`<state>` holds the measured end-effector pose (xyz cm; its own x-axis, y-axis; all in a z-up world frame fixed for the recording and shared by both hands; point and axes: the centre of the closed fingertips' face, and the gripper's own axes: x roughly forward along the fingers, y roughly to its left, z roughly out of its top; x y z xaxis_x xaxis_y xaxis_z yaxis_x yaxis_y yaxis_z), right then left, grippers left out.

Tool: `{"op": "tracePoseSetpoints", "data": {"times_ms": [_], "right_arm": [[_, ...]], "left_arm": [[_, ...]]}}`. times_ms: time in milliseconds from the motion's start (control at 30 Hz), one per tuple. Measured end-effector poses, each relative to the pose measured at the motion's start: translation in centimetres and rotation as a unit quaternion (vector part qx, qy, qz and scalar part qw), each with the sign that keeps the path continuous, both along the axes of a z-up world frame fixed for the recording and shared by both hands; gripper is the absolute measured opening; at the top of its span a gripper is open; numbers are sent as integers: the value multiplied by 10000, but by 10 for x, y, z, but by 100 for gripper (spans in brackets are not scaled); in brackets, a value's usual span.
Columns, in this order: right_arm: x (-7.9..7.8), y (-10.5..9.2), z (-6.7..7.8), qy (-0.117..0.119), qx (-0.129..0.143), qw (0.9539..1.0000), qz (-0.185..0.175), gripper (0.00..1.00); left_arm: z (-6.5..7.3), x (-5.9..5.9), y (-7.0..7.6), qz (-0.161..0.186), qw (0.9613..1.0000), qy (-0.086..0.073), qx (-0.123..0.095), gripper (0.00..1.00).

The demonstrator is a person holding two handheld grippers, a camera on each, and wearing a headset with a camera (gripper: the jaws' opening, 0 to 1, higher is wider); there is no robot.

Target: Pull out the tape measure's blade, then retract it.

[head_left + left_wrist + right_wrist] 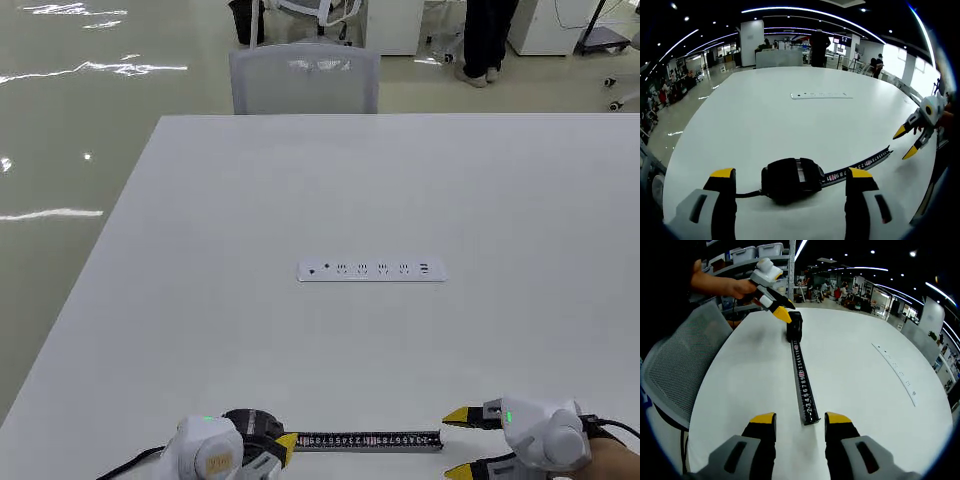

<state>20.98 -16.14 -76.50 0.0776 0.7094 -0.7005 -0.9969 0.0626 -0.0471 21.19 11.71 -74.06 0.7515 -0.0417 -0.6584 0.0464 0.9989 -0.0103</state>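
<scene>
White laminate tabletop (pixel 300 190) carries a black, boxy tape measure case (pixel 792 181) near its front edge; the case sits between the yellow-tipped jaws of the left gripper (pixel 790 173), which stand apart with a gap on each side, clasping nothing; a black blade with white and red numerals (pixel 801 375) lies flat on the table, drawn out from the case toward the right gripper (pixel 800 418); that gripper's jaws are spread too, and the blade's end lies between them, touching neither; a flat white power strip (pixel 372 270) lies well apart, mid-table.
</scene>
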Motion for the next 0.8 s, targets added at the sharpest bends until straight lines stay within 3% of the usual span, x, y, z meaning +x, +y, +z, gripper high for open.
{"op": "tracePoseSetpoints", "data": {"times_ms": [467,800], "right_arm": [[13,2,-27,175,-218,9994,209,29],[16,5,-35,204,-263,9988,373,20]], "left_arm": [[-6,1,2,46,10000,74,11,86],[-9,1,0,19,10000,63,-34,86]]}}
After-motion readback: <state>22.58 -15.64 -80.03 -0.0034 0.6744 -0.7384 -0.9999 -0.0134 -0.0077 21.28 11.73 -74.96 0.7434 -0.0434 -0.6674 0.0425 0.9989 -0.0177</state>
